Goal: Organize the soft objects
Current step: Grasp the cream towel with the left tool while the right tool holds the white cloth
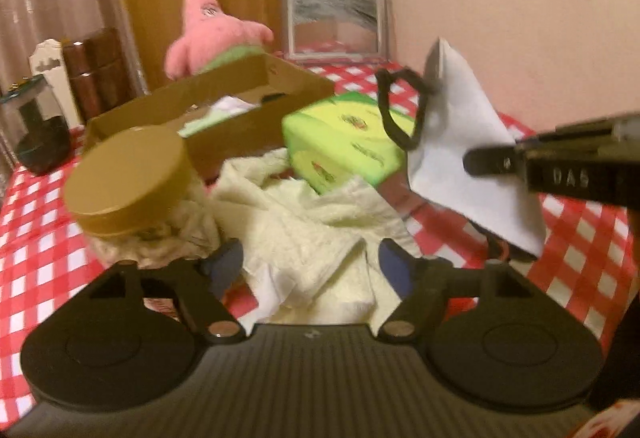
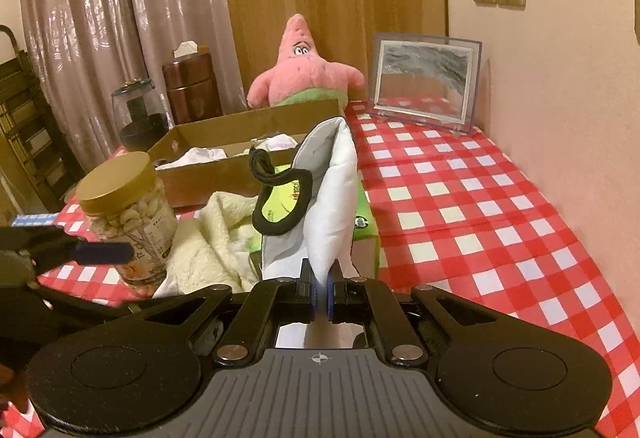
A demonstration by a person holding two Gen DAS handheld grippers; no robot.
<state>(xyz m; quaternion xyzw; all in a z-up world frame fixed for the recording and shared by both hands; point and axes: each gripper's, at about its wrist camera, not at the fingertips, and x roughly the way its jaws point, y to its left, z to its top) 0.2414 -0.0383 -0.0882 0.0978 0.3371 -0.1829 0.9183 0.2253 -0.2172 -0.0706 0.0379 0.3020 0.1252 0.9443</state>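
Jar (image 1: 128, 181): motion-blurred at left of the left wrist view; label unreadable.
Plush star (image 2: 304, 73): lower body hidden behind the cardboard box (image 2: 240, 157).
Green box (image 2: 360, 226): mostly covered by the white pouch (image 2: 324, 205).
Box contents: too indistinct to identify.

Both cams ride on the grippers, looking forward and down along the fingers, low and close over the checkered table (image 2: 460, 197). Left one sits right above the cream towel (image 1: 304, 222); right one is beside it, facing the back wall. Both catch the nut jar (image 2: 128, 213), cardboard box (image 1: 224, 105), pink plush (image 2: 304, 69) and picture frame (image 1: 336, 21).
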